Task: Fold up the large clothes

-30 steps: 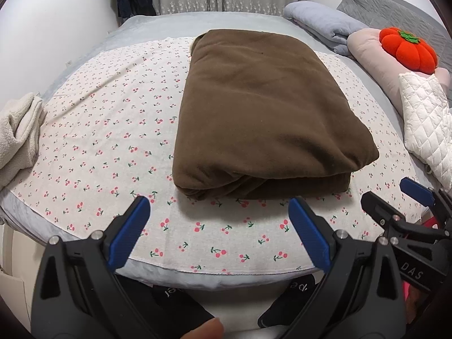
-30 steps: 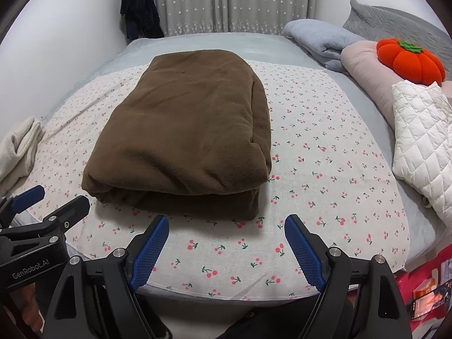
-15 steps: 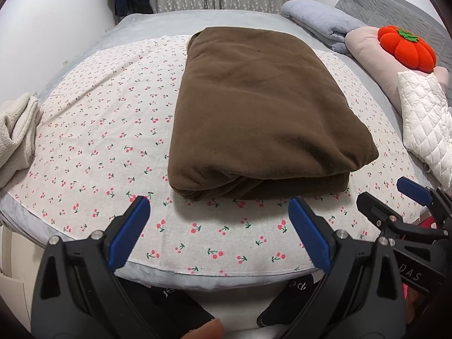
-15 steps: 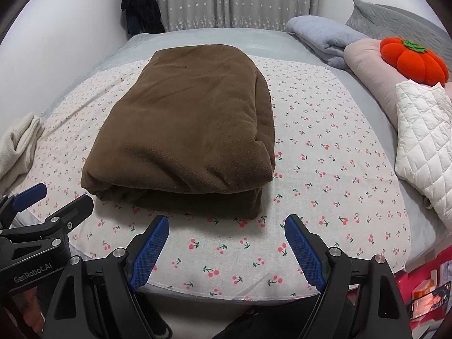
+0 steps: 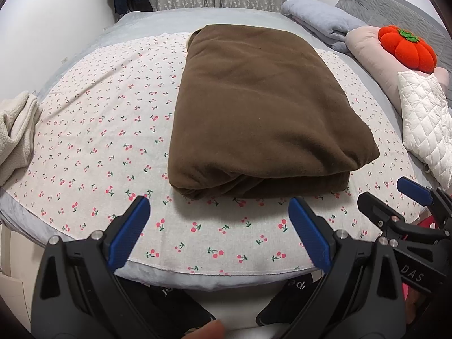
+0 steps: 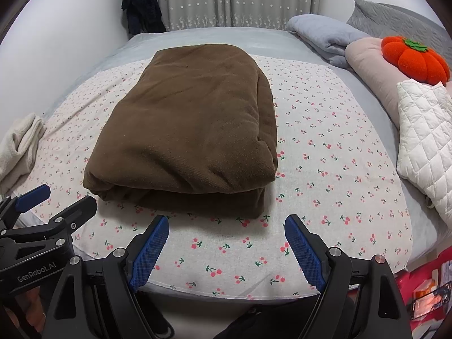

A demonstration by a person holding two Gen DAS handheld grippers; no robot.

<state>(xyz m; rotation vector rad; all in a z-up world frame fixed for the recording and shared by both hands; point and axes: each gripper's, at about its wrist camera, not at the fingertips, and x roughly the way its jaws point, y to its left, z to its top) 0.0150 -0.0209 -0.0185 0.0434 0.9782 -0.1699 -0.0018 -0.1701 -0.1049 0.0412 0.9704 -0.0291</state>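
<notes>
A brown fleece garment (image 5: 260, 113) lies folded into a thick rectangle on the cherry-print sheet (image 5: 93, 141), its layered open edge toward me. It also shows in the right wrist view (image 6: 192, 130). My left gripper (image 5: 219, 214) is open and empty, hovering over the bed's near edge just in front of the fold. My right gripper (image 6: 226, 234) is open and empty, also just short of the garment's near edge. Each gripper shows at the side of the other's view: the right one (image 5: 409, 197), the left one (image 6: 56, 200).
A cream towel (image 5: 17, 132) lies at the bed's left edge. A white quilted piece (image 5: 426, 130), a pink pillow (image 5: 367, 45) with an orange pumpkin cushion (image 5: 406, 48) and a grey blanket (image 5: 319, 19) line the right side. Dark clothes (image 6: 141, 2) hang by the curtain.
Both grippers have moved slightly forward toward the folded garment, which now looms a little larger. The jaws stay open; the garment has not moved.
</notes>
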